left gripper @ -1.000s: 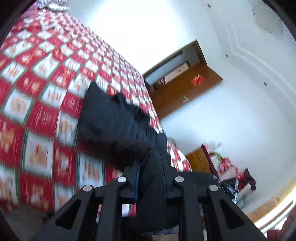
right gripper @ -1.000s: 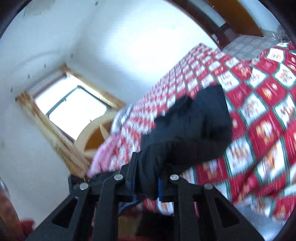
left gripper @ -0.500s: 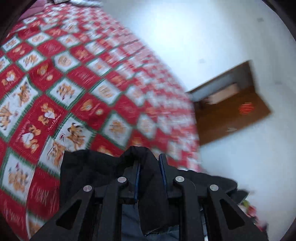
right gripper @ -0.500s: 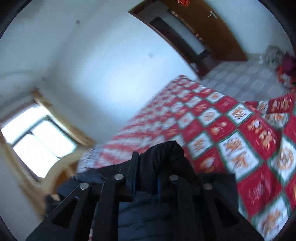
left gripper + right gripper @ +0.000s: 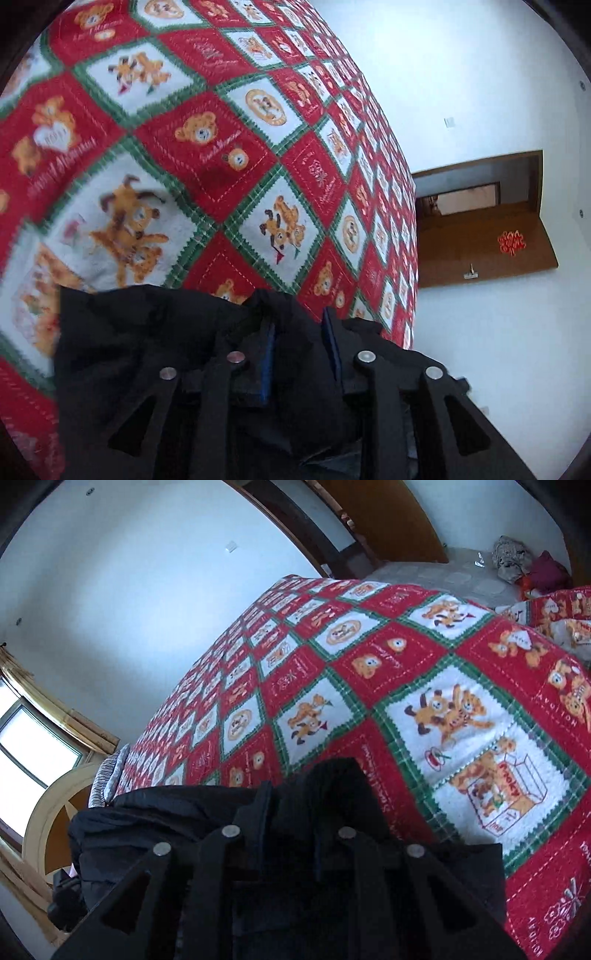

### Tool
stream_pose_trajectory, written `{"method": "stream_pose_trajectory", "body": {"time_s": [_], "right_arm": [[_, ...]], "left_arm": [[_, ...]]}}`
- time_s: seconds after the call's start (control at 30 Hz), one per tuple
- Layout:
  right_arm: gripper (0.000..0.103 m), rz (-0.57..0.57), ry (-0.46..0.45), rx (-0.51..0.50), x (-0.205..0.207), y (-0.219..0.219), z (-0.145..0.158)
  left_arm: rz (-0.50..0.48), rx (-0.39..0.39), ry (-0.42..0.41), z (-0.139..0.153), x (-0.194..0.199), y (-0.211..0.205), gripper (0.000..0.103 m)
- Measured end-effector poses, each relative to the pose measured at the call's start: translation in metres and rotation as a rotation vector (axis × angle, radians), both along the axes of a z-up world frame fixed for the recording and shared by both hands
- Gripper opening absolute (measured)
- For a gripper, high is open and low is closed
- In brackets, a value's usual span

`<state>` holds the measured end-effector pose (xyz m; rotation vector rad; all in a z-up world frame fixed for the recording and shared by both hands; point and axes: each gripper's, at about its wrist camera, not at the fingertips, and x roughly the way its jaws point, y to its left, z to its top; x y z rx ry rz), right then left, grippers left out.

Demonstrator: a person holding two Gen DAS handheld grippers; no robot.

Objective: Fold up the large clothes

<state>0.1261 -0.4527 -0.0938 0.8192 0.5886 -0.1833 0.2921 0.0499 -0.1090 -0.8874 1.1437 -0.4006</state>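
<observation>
A black padded garment lies bunched on the near part of a red, white and green teddy-bear quilt. My left gripper has a fold of it standing between its blue pads. Its jaws are opening, and the cloth still fills the gap and touches both pads. In the right wrist view the same black garment spreads to the left over the quilt. My right gripper is shut on a ribbed fold of it that rises between the fingers. Both grippers point down at the bed.
The quilt covers the whole bed. Beyond it are a white wall and an open brown door. On the right wrist side I see a window, a striped pillow and a pile of things on the floor.
Both grippers have swung down towards the bed with the black garment, which hung in the air before and now rests on the quilt. The left jaws stand a little wider apart.
</observation>
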Motion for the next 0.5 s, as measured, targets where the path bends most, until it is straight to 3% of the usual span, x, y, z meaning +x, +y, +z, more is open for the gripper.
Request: {"method": "stream_pose_trajectory", "body": {"time_s": [0.17, 0.2, 0.27, 0.3, 0.33, 0.37, 0.47, 0.5], "right_arm": [[0.028, 0.068, -0.087, 0.043, -0.017, 0.008, 0.016], [0.035, 0.073, -0.111, 0.050, -0.017, 0.009, 0.022], [0.060, 0.069, -0.191, 0.031, -0.037, 0.010, 0.047], [0.079, 0.058, -0.231, -0.005, -0.049, 0.012, 0.061], [0.082, 0.042, -0.251, -0.059, -0.059, 0.016, 0.075], [0.082, 0.037, -0.250, -0.124, -0.067, 0.022, 0.090], [0.075, 0.087, -0.239, -0.295, -0.083, 0.048, 0.126], [0.063, 0.122, -0.236, -0.346, -0.083, 0.061, 0.135]], "left_arm": [[-0.033, -0.053, 0.005, 0.059, -0.023, 0.036, 0.040], [-0.042, -0.061, 0.010, 0.063, -0.022, 0.040, 0.040], [-0.047, -0.074, 0.018, 0.073, -0.026, 0.050, 0.049], [-0.060, -0.078, 0.012, 0.077, -0.028, 0.053, 0.054], [-0.087, -0.081, 0.011, 0.080, -0.026, 0.050, 0.068], [-0.114, -0.079, 0.018, 0.081, -0.025, 0.050, 0.079], [-0.111, -0.033, -0.025, 0.100, -0.027, 0.061, 0.079], [-0.107, -0.007, -0.065, 0.114, -0.030, 0.068, 0.080]]}}
